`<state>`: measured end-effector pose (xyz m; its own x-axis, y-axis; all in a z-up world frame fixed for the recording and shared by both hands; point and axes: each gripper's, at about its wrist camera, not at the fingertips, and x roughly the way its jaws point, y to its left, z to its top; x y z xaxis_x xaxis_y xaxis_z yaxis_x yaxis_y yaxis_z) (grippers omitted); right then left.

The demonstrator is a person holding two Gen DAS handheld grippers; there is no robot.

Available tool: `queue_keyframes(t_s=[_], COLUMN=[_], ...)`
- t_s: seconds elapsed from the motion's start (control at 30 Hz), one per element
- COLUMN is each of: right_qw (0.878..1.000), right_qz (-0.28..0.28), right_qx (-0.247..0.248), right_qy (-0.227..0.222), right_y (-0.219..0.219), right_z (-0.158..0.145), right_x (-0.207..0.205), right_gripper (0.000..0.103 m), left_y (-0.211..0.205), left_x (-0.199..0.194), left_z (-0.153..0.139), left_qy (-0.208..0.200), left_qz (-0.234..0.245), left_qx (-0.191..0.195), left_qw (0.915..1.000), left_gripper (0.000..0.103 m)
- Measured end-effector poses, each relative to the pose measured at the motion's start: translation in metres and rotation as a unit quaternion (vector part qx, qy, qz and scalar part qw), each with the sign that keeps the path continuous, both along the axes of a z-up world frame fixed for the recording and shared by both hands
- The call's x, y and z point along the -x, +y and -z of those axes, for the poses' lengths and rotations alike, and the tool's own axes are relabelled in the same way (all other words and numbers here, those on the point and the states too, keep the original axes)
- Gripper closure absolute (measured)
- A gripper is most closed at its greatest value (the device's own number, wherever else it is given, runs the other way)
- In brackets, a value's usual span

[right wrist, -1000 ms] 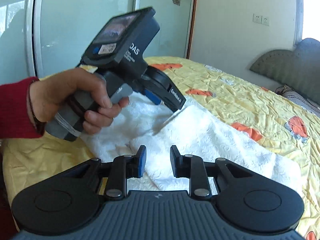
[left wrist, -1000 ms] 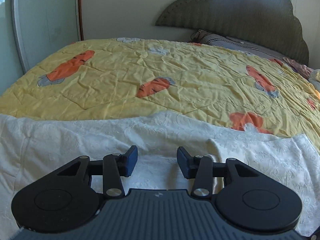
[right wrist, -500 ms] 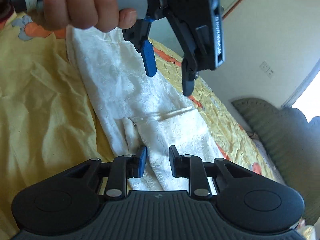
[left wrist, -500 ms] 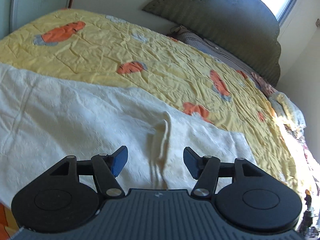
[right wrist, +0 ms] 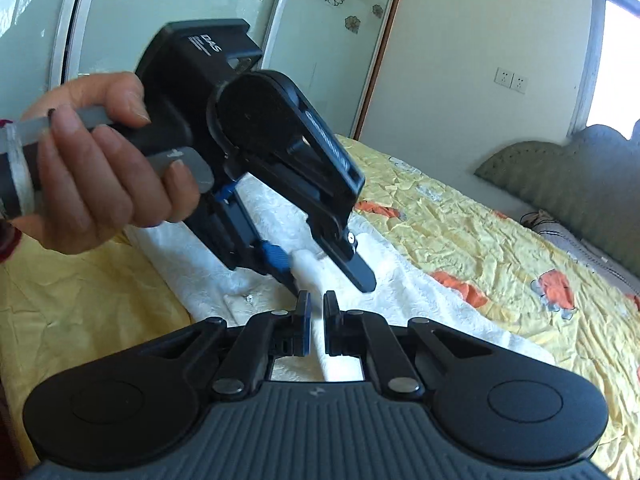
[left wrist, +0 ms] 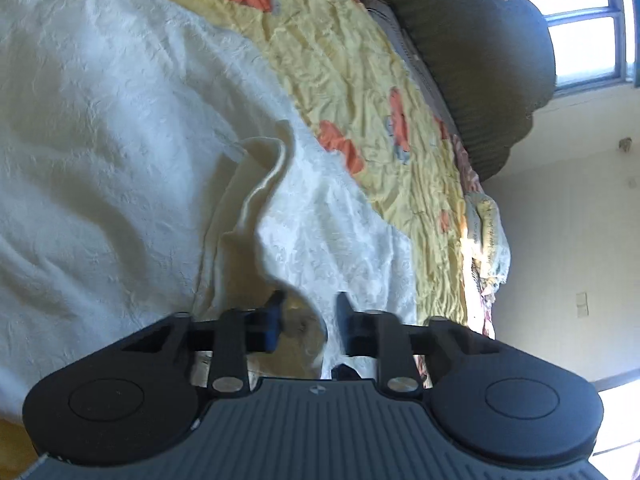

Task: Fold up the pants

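Since half a second ago the left gripper [left wrist: 308, 322] has rolled hard, so the bed now runs tilted toward 1 o'clock in its view, and it has come down onto the raised ridge of the white pants [left wrist: 120, 152]; its jaws were wide then and are closing now, with a fold of the white cloth between them, though blur hides whether the pads press on it; the right gripper [right wrist: 316, 322] has drawn its fingers together, clamped on a thin fold of the same pants [right wrist: 404, 292]. The pants lie spread on the yellow quilt [right wrist: 480, 248] with its orange carrot print, filling the 9 o'clock half of the left wrist view; a crease rises from the left jaws toward 12 o'clock. In the right wrist view the left gripper [right wrist: 320, 268] sits at 11 o'clock, held by the person's left hand [right wrist: 96, 176], its tips on the cloth just beyond the right gripper's tips; the green headboard [right wrist: 580, 168] stands at 3 o'clock.
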<state>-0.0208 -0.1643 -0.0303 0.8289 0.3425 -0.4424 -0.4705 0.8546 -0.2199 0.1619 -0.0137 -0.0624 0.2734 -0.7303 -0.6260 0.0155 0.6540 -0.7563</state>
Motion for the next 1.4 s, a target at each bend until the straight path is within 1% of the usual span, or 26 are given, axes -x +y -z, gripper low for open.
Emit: queue_keyframes(t_s=[0.03, 0.07, 0.13, 0.2, 0.27, 0.33, 0.4, 0.47, 0.5, 0.57, 0.6, 0.67, 0.7, 0.73, 0.77, 0.83, 0.9, 0.93, 0.97, 1.0, 1.03, 1.1, 1.2, 1.3, 1.4], right_qw=[1.000, 1.000, 0.999, 0.999, 0.998, 0.995, 0.994, 0.991, 0.990, 0.992, 0.992, 0.990, 0.989, 0.989, 0.989, 0.992, 0.991, 0.990, 0.989, 0.988, 0.987, 0.986, 0.987, 0.987, 0.987], right_qz=[-0.005, -0.009, -0.025, -0.030, -0.014, 0.027, 0.057, 0.064, 0.059, 0.063, 0.065, 0.064, 0.063, 0.059, 0.055, 0.055, 0.062, 0.066, 0.071, 0.076, 0.079, 0.081, 0.084, 0.090, 0.092], right_qx=[-0.001, 0.000, -0.008, -0.034, -0.068, -0.091, -0.088, -0.072, -0.060, -0.049, -0.055, -0.083, -0.094, -0.096, -0.081, -0.056, -0.064, -0.077, -0.088, -0.097, -0.101, -0.095, -0.089, -0.094, -0.092], right_qy=[0.005, 0.008, 0.022, 0.022, 0.012, 0.015, 0.038, 0.094, 0.110, 0.096, 0.095, 0.089, 0.092, 0.101, 0.112, 0.099, 0.097, 0.095, 0.094, 0.095, 0.100, 0.108, 0.103, 0.093, 0.093], right_y=[0.001, 0.003, 0.005, -0.003, -0.014, -0.027, -0.034, -0.033, -0.030, -0.025, -0.025, -0.027, -0.026, -0.025, -0.021, -0.015, -0.015, -0.017, -0.019, -0.021, -0.022, -0.019, -0.017, -0.015, -0.012], right_z=[0.003, 0.004, 0.006, 0.003, -0.003, -0.005, 0.002, 0.017, 0.025, 0.027, 0.026, 0.022, 0.021, 0.023, 0.029, 0.034, 0.031, 0.029, 0.028, 0.028, 0.030, 0.034, 0.034, 0.030, 0.029], right_x=[-0.006, -0.007, -0.010, -0.015, -0.017, -0.025, -0.036, -0.047, -0.049, -0.045, -0.045, -0.048, -0.049, -0.052, -0.060, -0.060, -0.059, -0.059, -0.059, -0.060, -0.062, -0.064, -0.063, -0.062, -0.062], right_gripper=[0.097, 0.097, 0.097, 0.097, 0.097, 0.097, 0.096, 0.097, 0.097, 0.096, 0.096, 0.096, 0.095, 0.095, 0.095, 0.095, 0.095, 0.095, 0.095, 0.095, 0.094, 0.094, 0.094, 0.094, 0.094], left_y=[0.000, 0.001, 0.002, 0.007, 0.010, 0.009, 0.005, 0.003, 0.002, 0.004, 0.004, 0.002, 0.001, 0.001, 0.000, 0.002, 0.006, 0.008, 0.011, 0.013, 0.016, 0.023, 0.032, 0.037, 0.040], left_x=[0.000, 0.003, 0.011, 0.021, 0.030, 0.034, 0.036, 0.038, 0.038, 0.038, 0.038, 0.040, 0.041, 0.043, 0.046, 0.049, 0.052, 0.053, 0.054, 0.055, 0.056, 0.057, 0.057, 0.058, 0.059], left_z=[0.001, 0.000, -0.006, -0.015, -0.020, -0.018, -0.012, -0.006, -0.006, -0.007, -0.007, -0.010, -0.011, -0.014, -0.016, -0.021, -0.025, -0.027, -0.029, -0.032, -0.034, -0.037, -0.039, -0.041, -0.042], left_qy=[-0.009, -0.020, -0.047, -0.076, -0.095, -0.097, -0.095, -0.094, -0.094, -0.103, -0.106, -0.113, -0.120, -0.127, -0.134, -0.150, -0.158, -0.162, -0.167, -0.176, -0.184, -0.192, -0.195, -0.202, -0.206], left_qz=[-0.001, -0.004, -0.007, -0.009, -0.007, -0.002, 0.007, 0.010, 0.015, 0.020, 0.020, 0.025, 0.026, 0.027, 0.027, 0.028, 0.026, 0.024, 0.018, 0.012, 0.006, -0.004, -0.013, -0.019, -0.021], left_qx=[-0.002, -0.006, -0.028, -0.043, -0.057, -0.074, -0.083, -0.093, -0.095, -0.102, -0.105, -0.116, -0.125, -0.132, -0.142, -0.156, -0.162, -0.167, -0.178, -0.190, -0.200, -0.213, -0.225, -0.242, -0.245], left_qw=[1.0000, 0.9998, 0.9985, 0.9961, 0.9938, 0.9925, 0.9921, 0.9911, 0.9910, 0.9892, 0.9886, 0.9865, 0.9846, 0.9826, 0.9803, 0.9759, 0.9736, 0.9723, 0.9696, 0.9657, 0.9623, 0.9580, 0.9544, 0.9489, 0.9473], left_gripper=[0.093, 0.093, 0.093, 0.093, 0.093, 0.093, 0.093, 0.093, 0.093, 0.093, 0.092, 0.084, 0.080, 0.078, 0.079, 0.079, 0.078, 0.074, 0.069, 0.063, 0.061, 0.061, 0.059, 0.059, 0.059])
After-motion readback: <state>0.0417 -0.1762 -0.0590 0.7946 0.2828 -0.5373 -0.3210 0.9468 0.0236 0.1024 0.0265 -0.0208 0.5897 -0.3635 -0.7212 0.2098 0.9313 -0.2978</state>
